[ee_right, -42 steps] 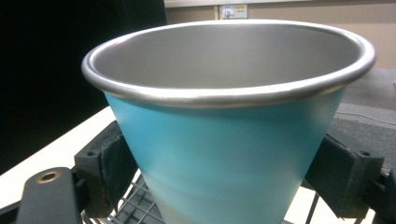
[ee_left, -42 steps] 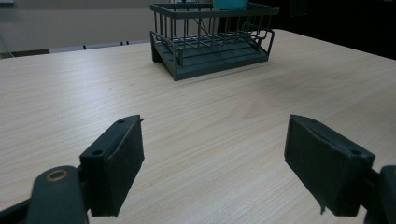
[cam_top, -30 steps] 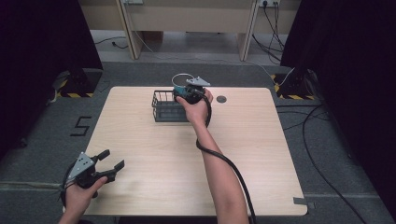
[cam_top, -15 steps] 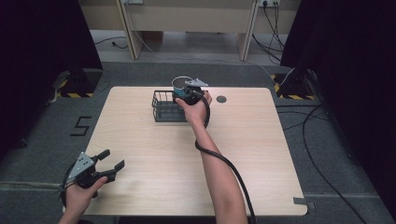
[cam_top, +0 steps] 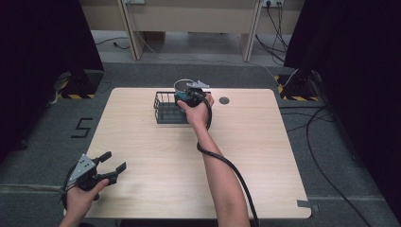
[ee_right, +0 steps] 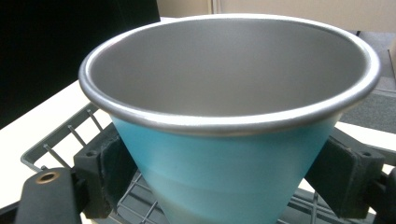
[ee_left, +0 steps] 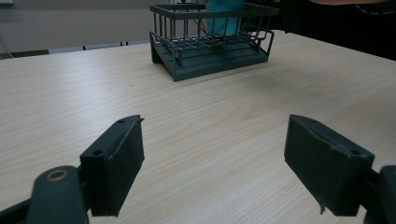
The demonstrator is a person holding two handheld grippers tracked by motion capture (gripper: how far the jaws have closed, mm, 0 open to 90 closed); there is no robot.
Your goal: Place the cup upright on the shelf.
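Two grippers: near, left gripper (cam_top: 115, 169) idle at table (cam_top: 265, 156) front-left corner, jaws spread wide. Far side, right gripper (cam_top: 188, 94) clamps blue cup (ee_right: 219, 158) over wire basket (cam_top: 168, 109). Cup upright, axis vertical, mouth up.

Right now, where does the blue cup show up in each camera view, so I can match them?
High view: cup at the table's far middle, over the wire rack, in the right gripper.
Left gripper view: top centre, blue body behind the rack's bars.
Right gripper view: close up, between its fingers.
Shared landmark: the wire rack.
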